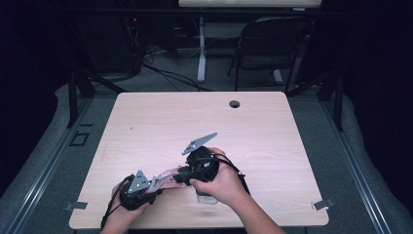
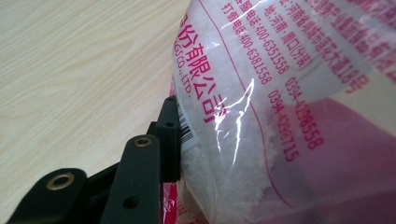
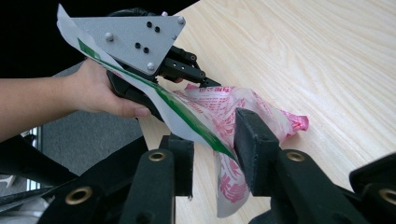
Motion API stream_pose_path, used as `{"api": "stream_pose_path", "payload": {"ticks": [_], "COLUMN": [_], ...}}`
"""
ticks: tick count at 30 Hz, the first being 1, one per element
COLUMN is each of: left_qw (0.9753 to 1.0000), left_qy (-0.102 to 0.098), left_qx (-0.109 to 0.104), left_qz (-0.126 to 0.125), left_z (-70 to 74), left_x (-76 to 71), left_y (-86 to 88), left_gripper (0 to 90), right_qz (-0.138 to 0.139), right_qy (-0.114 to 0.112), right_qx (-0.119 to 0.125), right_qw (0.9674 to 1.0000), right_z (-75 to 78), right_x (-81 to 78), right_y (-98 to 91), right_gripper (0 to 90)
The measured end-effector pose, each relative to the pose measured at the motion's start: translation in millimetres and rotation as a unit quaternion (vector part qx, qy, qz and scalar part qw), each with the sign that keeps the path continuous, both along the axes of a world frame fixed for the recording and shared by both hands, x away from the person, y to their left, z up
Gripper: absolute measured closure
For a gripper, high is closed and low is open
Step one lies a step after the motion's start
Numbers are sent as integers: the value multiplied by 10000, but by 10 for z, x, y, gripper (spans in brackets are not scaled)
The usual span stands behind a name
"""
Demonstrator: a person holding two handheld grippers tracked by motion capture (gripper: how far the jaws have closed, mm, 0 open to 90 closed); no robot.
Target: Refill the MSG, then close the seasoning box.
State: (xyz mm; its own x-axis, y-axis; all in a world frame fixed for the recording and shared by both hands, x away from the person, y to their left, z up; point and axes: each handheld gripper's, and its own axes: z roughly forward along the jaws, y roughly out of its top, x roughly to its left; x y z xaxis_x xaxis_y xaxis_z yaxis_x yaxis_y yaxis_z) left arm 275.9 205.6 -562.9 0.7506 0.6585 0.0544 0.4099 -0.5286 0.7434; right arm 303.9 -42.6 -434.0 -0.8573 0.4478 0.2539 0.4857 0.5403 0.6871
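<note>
Bag (image 3: 219, 112) of white granules hangs between your claws above the worktop's (image 1: 253, 122) near edge. Left claw (image 3: 198, 81) clamped on it; right claw (image 3: 212, 154) apart around its torn flap. Risk: one-sided hold, bag sags, contents spill.

Bag (image 2: 289, 112) cut off at right edge
</note>
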Motion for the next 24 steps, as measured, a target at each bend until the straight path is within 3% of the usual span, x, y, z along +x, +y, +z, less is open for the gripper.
{"api": "stream_pose_path", "payload": {"ticks": [13, 20, 24], "left_qw": [9999, 9998, 9997], "left_qy": [-100, -139, -148], "left_qx": [-13, 9, -97], "left_qz": [106, 151, 186], "left_z": [33, 48, 65], "left_x": [-9, -12, -9], "left_y": [6, 24, 47], "left_gripper": [638, 639, 640], "right_qz": [-105, -145, -203], "right_qy": [-144, -340, -366], "right_qx": [153, 169, 192], "right_qw": [9997, 9992, 9989], "right_z": [34, 63, 74], "right_x": [-63, -124, -135], "right_y": [-119, -183, -242], "right_gripper": [645, 621, 603]}}
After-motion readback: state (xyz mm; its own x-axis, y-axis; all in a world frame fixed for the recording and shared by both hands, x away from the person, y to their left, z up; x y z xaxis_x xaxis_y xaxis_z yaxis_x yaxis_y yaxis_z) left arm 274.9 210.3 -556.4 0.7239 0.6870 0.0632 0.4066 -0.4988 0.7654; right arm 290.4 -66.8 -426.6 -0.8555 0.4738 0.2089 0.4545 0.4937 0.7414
